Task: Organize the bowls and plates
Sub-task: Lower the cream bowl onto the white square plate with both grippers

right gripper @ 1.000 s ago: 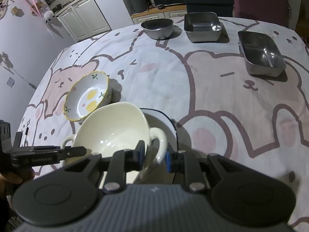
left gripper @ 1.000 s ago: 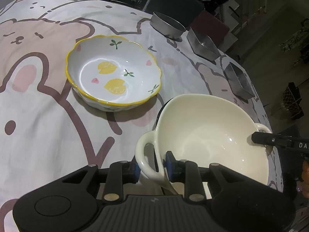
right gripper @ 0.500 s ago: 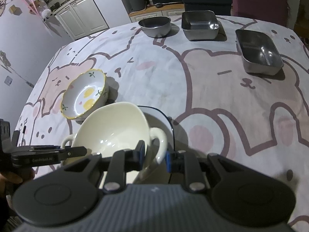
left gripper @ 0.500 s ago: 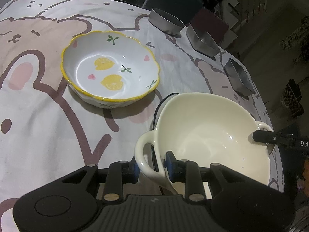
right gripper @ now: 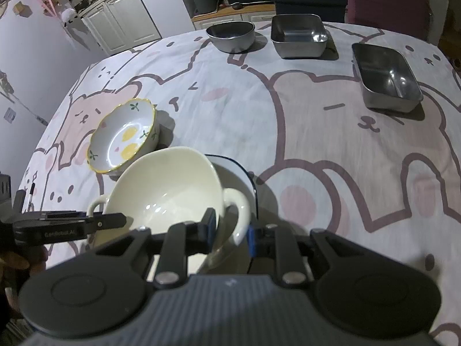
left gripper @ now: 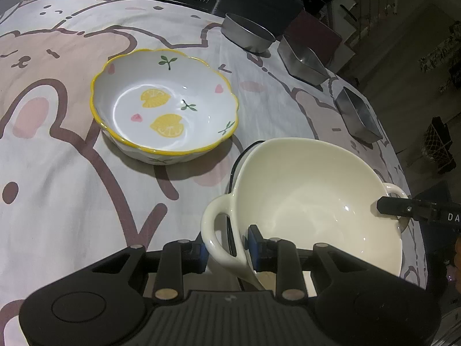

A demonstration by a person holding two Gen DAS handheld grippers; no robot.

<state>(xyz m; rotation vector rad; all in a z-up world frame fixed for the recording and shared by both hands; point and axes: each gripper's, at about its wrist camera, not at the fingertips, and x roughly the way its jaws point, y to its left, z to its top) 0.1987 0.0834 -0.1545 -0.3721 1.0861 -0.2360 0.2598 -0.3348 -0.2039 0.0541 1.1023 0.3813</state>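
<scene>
Left wrist view shows the cream two-handled bowl [left gripper: 314, 201] at near right, tilted and held up over a dark-rimmed plate [left gripper: 239, 158] whose edge peeks out beneath it. The left gripper [left gripper: 226, 245] is clamped on the bowl's near handle, one blue pad inside the loop and one outside. In the right wrist view the right gripper [right gripper: 230, 225] grips the opposite handle the same way, so the bowl hangs between the two tools, straight ahead of each set of fingers.

Judging by this, the step in hand is carrying the cream bowl to stack it, probably into the lemon-patterned bowl [left gripper: 164, 106] that sits on the bear-print tablecloth [left gripper: 72, 187] just to the far left. The next move would call for both grippers travelling together, levelling the bowl, centring it over the scalloped yellow rim and lowering before either one lets go.

Along the far edge stand a round metal bowl [right gripper: 230, 34], a square metal tray [right gripper: 299, 36] and a rectangular metal tray [right gripper: 386, 77], well apart from the ceramics.
</scene>
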